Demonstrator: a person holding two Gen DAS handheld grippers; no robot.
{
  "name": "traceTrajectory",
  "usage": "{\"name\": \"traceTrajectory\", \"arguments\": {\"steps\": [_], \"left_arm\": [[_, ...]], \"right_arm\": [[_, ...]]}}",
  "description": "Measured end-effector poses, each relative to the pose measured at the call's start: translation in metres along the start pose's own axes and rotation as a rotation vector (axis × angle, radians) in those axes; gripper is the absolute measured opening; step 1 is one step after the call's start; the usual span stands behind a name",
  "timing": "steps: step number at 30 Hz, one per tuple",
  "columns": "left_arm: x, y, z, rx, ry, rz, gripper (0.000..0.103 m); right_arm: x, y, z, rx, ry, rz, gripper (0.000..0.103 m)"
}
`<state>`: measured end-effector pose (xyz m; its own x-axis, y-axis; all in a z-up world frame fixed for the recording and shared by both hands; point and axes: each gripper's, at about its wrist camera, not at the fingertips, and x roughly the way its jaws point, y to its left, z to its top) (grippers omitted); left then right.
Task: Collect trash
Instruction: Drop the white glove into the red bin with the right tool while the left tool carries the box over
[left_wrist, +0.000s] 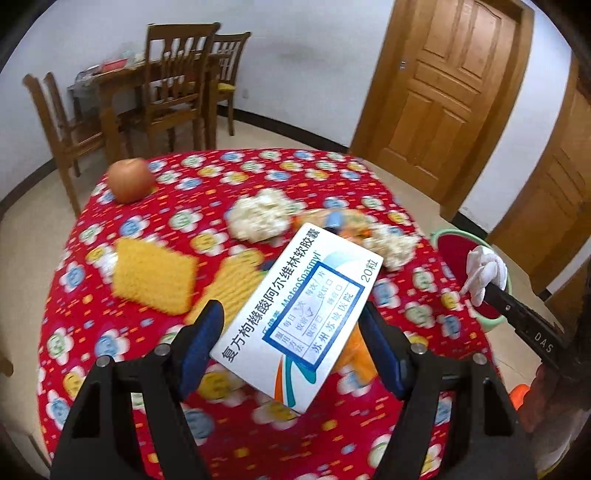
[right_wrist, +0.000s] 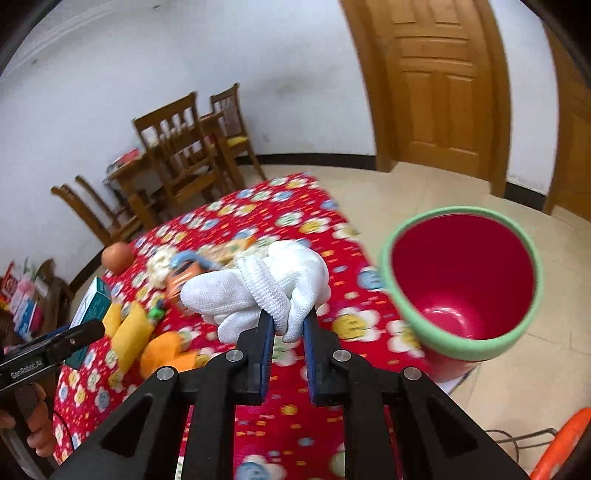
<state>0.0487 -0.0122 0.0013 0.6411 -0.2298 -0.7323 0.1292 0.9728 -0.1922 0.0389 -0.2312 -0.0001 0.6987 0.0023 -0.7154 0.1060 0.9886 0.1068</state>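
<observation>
A lived-in home — a dining room, by the look of it: a wooden dining table (left_wrist: 122, 77) ringed by slat-backed wooden chairs (left_wrist: 173, 81) stands against a plain white wall. Panelled wooden doors (left_wrist: 443, 85) open off a pale tiled floor (right_wrist: 424, 188), and the near tabletop (left_wrist: 295, 173) wears a red flowered cloth — an apple (left_wrist: 130, 180) sits on it.

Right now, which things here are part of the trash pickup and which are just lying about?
Job:
- medicine box, gripped in left tongs
- white glove, pinched in right tongs
- red bin with green rim
- crumpled tissues on the table

Lying about, probably:
- apple
- yellow sponges
- chairs
</observation>
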Motion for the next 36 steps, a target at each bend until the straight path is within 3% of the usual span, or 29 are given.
{"name": "traceTrajectory", "arguments": {"steps": [14,25,35,36], "left_arm": [[0.041,-0.103,0.034,0.139,0.026,-0.086,0.075],[0.085,-0.164,0.045,0.222,0.067,-0.117,0.075],[0.122,-0.209,0.039,0.291,0.118,-0.148,0.075],[0.124,-0.213,0.039,0.298,0.121,-0.151,0.075]], "right_arm": [[-0.006,-0.095,0.016,0.138,-0.038,-0.213,0.015],[0.019,-0.154,0.014,0.229,0.010,-0.296,0.016],[0.021,-0.183,0.013,0.267,-0.003,-0.299,0.032],[0.020,-0.185,0.013,0.271,-0.008,-0.299,0.038]]}}
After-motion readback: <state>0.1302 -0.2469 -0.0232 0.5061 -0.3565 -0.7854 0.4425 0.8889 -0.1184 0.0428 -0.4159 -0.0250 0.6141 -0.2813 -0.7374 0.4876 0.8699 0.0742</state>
